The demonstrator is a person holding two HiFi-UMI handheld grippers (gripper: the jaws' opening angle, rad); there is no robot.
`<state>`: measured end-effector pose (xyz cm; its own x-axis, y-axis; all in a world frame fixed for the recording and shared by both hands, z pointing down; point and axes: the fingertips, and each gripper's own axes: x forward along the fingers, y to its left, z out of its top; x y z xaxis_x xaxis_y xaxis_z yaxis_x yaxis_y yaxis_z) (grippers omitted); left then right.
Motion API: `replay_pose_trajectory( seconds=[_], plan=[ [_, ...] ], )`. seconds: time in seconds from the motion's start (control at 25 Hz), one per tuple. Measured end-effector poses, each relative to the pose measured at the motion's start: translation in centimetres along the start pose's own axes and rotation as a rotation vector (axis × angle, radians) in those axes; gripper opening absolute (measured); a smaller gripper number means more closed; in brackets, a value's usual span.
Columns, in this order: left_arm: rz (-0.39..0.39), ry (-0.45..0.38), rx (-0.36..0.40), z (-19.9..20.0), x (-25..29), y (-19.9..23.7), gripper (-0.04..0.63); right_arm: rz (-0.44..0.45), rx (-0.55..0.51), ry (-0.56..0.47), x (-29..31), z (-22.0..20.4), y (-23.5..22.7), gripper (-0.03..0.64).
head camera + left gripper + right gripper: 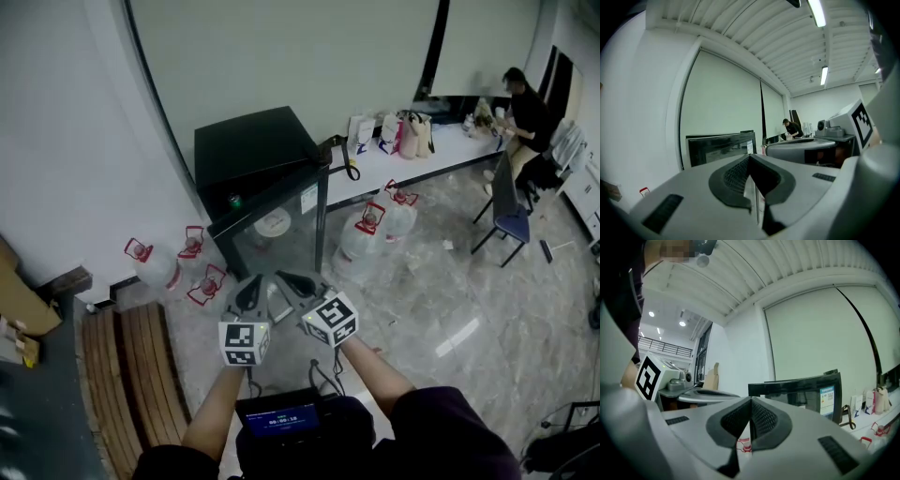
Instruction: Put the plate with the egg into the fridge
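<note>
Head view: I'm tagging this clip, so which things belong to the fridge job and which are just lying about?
Job: black fridge; white plate behind its glass door, egg not discernible; left gripper, shut, empty; right gripper, shut, empty.

Lying about: water jugs on the floor; bags on the long table; blue chair; wooden bench; seated person.

Water jugs [364, 234] stand left and right of the fridge [255, 150].

The left forearm [214, 412] and right forearm [375, 375] reach forward side by side. The left gripper [249, 292] and right gripper [292, 284] sit close together, pointing about level — both have their jaws pressed tight together, holding nothing.
</note>
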<state>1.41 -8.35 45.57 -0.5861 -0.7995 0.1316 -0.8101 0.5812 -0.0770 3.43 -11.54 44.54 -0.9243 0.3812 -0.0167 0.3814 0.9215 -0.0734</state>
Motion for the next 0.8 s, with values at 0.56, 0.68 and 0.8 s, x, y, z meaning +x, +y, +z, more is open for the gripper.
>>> replay_pose_trajectory(
  seconds=[0.56, 0.68, 0.8],
  plan=[
    [-0.016, -0.013, -0.002, 0.2, 1.2, -0.2, 0.009, -0.044, -0.018, -0.007, -0.5, 0.2, -1.1, 0.008],
    [-0.015, -0.012, -0.002, 0.1, 1.1, -0.1, 0.009, -0.042, -0.018, -0.008, -0.4, 0.2, -1.0, 0.008],
    [-0.015, -0.012, -0.009, 0.1, 1.0, 0.0, 0.009, -0.037, -0.021, -0.005, -0.3, 0.2, -0.8, 0.008]
  ],
)
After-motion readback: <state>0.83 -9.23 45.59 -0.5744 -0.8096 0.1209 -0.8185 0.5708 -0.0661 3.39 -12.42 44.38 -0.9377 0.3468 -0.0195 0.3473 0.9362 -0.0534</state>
